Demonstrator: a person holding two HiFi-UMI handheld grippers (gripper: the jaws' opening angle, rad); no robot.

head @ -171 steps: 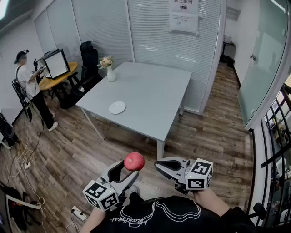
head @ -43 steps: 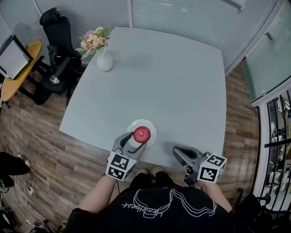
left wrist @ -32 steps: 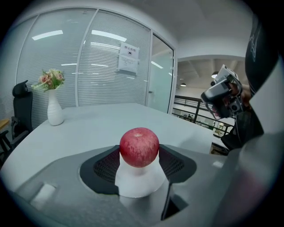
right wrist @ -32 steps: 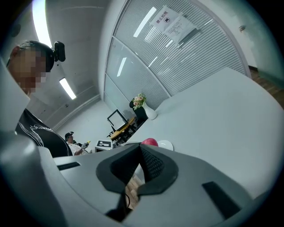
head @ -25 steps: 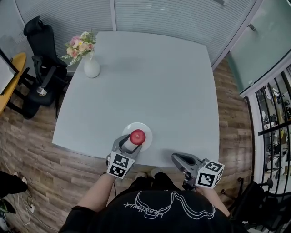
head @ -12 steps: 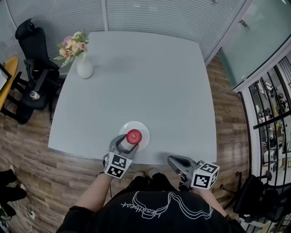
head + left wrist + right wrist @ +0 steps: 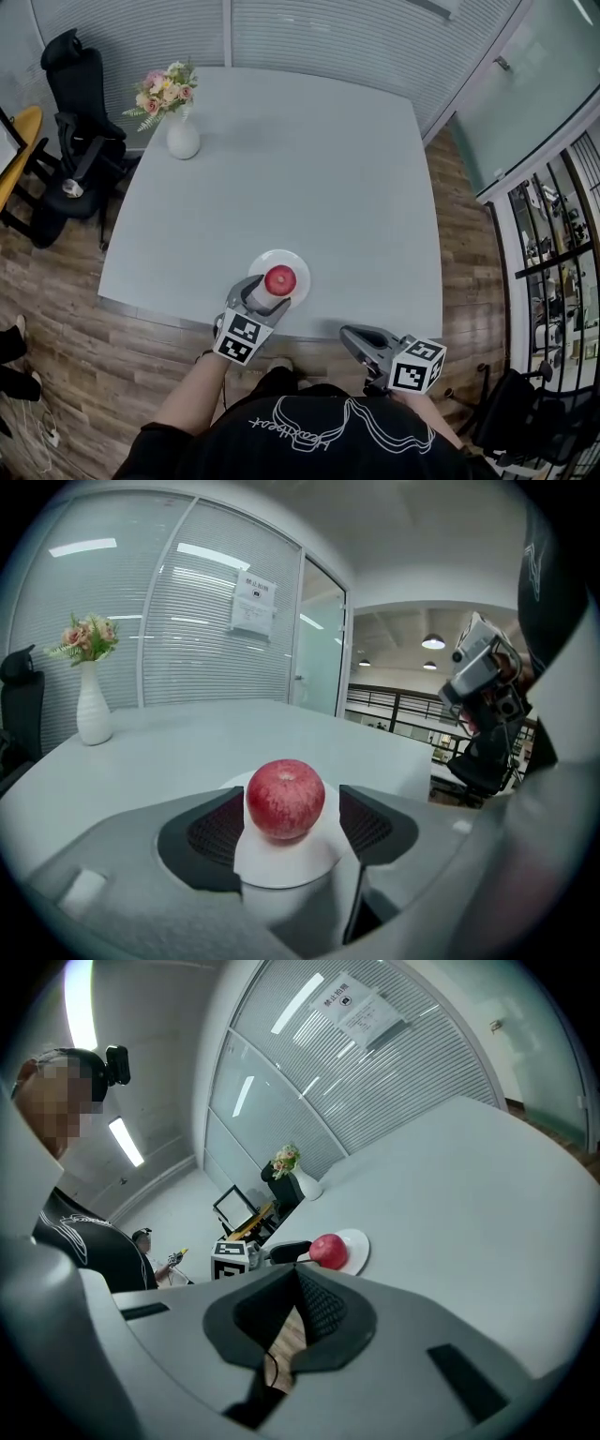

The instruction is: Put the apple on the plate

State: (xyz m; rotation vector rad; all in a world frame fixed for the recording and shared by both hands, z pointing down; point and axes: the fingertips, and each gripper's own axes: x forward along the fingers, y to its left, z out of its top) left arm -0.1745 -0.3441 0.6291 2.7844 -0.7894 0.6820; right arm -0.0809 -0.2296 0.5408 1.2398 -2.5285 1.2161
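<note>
A red apple (image 7: 278, 278) rests on a small white plate (image 7: 298, 265) near the table's front edge. My left gripper (image 7: 267, 289) reaches over that edge with a jaw on each side of the apple. In the left gripper view the apple (image 7: 285, 799) sits on the plate (image 7: 286, 862) between the dark pads (image 7: 370, 822), and a thin gap shows on the right. These jaws have just been opening, with the apple still between them. My right gripper (image 7: 354, 337) hangs shut and empty off the table's front edge, right of the plate. From its view (image 7: 298, 1274) the apple (image 7: 328, 1251) lies ahead to the left.
The grey table (image 7: 300, 169) carries a white vase of flowers (image 7: 181, 136) at its far left corner. A black office chair (image 7: 75, 94) stands left of the table on the wood floor. Glass walls with blinds close off the far side.
The apple, carried to the table in my left gripper earlier, has stayed on the plate over the last second. The left jaws look slightly wider. My right gripper has drifted a little.
</note>
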